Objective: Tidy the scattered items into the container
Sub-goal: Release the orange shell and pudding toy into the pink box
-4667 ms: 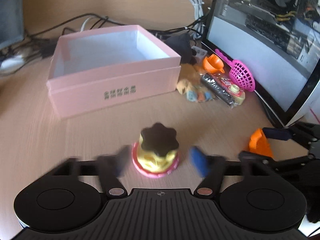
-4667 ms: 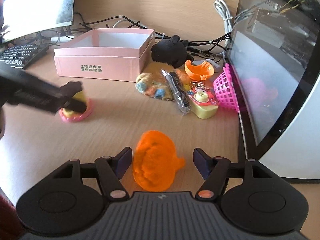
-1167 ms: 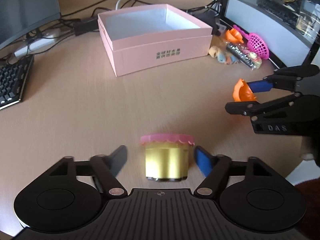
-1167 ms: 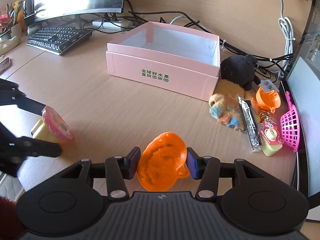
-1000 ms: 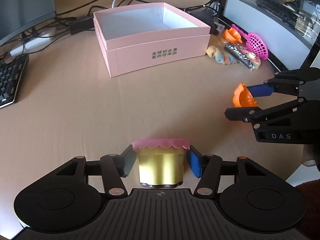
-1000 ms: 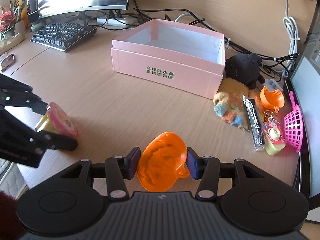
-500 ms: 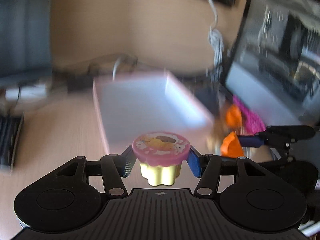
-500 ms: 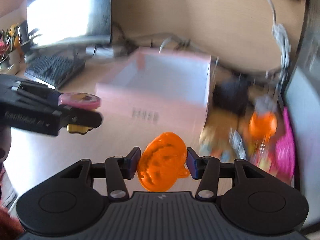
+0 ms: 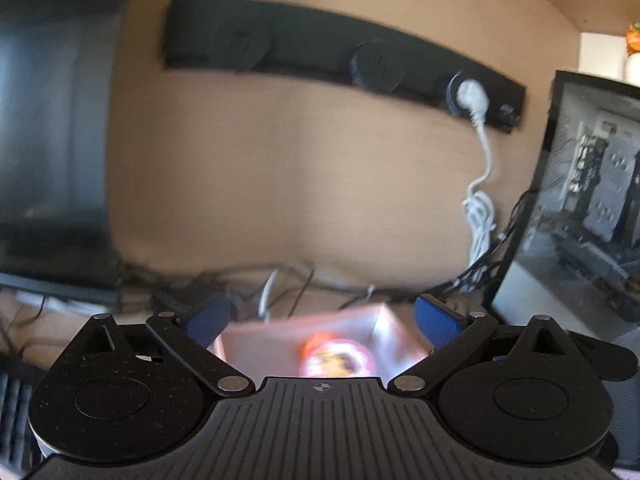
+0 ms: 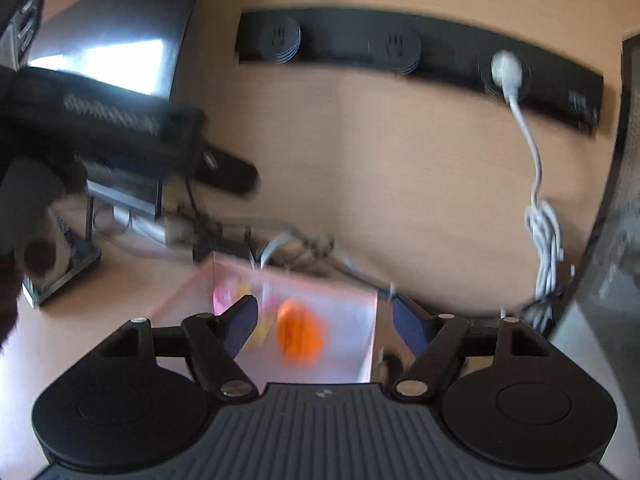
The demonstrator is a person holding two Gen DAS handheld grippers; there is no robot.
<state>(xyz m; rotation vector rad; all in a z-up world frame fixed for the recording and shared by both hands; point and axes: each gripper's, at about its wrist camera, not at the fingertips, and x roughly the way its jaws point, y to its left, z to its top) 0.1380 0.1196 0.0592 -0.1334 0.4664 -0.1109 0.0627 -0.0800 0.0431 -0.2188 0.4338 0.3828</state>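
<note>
My left gripper [image 9: 322,316] hangs over the pink box [image 9: 256,340], its jaws opening wide with nothing pressed between the blue pads [image 9: 208,320]. The pink-topped cupcake toy [image 9: 338,360] shows blurred below them, inside the box. My right gripper [image 10: 324,324] is also above the pink box [image 10: 374,340], jaws opening. The orange toy [image 10: 300,334] is blurred between and below its pads, free of them, inside the box. A pink and yellow smear [image 10: 228,298] near the box's left wall looks like the cupcake. The left gripper's body [image 10: 120,132] crosses the upper left of the right wrist view.
A dark monitor [image 9: 52,160] stands at the left and a glass-sided computer case [image 9: 592,208] at the right. A black power strip [image 9: 344,60] runs along the wooden wall, with a white cable [image 9: 480,216] hanging from it. Tangled cables [image 9: 288,284] lie behind the box.
Both grippers rose and moved forward over the pink box, tilting up toward the wall. Both opened; the cupcake and the orange toy left the pads and now sit blurred in the box.
</note>
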